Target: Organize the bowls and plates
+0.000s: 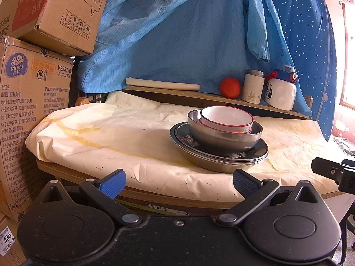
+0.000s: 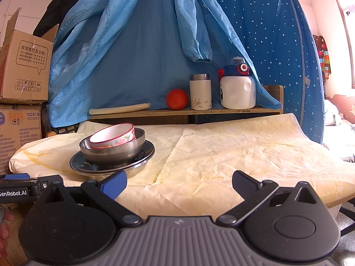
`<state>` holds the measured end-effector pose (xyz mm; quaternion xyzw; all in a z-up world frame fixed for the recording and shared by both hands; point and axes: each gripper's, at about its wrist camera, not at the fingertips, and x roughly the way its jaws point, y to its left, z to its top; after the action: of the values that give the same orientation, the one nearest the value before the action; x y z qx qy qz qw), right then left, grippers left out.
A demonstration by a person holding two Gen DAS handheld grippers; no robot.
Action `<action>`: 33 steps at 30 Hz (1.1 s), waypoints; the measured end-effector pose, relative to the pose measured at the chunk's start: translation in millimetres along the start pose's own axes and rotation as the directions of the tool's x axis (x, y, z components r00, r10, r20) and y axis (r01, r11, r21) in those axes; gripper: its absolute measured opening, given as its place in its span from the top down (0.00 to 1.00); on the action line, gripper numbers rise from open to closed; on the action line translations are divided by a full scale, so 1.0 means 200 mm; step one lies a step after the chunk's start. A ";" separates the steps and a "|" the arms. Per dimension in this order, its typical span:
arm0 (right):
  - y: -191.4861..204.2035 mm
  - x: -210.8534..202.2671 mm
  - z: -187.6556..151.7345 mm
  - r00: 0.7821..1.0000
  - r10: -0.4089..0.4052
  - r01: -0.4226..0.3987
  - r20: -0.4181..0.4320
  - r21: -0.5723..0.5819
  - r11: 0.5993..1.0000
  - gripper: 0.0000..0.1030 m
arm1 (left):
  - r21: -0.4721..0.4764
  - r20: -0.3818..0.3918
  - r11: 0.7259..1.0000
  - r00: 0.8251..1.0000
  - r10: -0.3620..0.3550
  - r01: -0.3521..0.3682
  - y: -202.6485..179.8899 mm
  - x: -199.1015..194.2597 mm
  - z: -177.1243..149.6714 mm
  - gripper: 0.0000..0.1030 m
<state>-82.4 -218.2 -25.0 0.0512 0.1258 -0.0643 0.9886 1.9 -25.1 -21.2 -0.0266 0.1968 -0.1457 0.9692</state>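
Observation:
A stack of dishes stands on the paper-covered table [image 1: 133,137]. At the bottom are steel plates [image 1: 221,159], on them a steel bowl [image 1: 221,138], and inside it a white bowl with a red rim [image 1: 226,116], tilted. The stack also shows in the right wrist view: plates [image 2: 115,166], steel bowl [image 2: 115,149], white bowl [image 2: 113,135]. My left gripper [image 1: 179,182] is open and empty, just short of the table's front edge, near the stack. My right gripper [image 2: 179,182] is open and empty over the front edge, to the right of the stack.
A wooden shelf [image 2: 199,110] at the back holds a tomato [image 2: 176,99], a white flask [image 2: 200,92], a white bottle [image 2: 237,88] and a pale rolling pin [image 2: 119,108]. Blue garments [image 2: 144,44] hang behind. Cardboard boxes [image 1: 33,110] stand left of the table.

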 end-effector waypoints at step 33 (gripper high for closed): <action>0.00 0.00 -0.01 1.000 -0.001 0.001 0.000 -0.003 1.000 0.00 | 0.036 -0.009 0.999 1.000 -0.023 0.023 0.00 0.00 0.00 0.01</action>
<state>-83.8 -218.0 -27.1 0.0496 0.1261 -0.0648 0.9887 1.4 -25.7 -20.4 -0.0107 0.1980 -0.1604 0.9669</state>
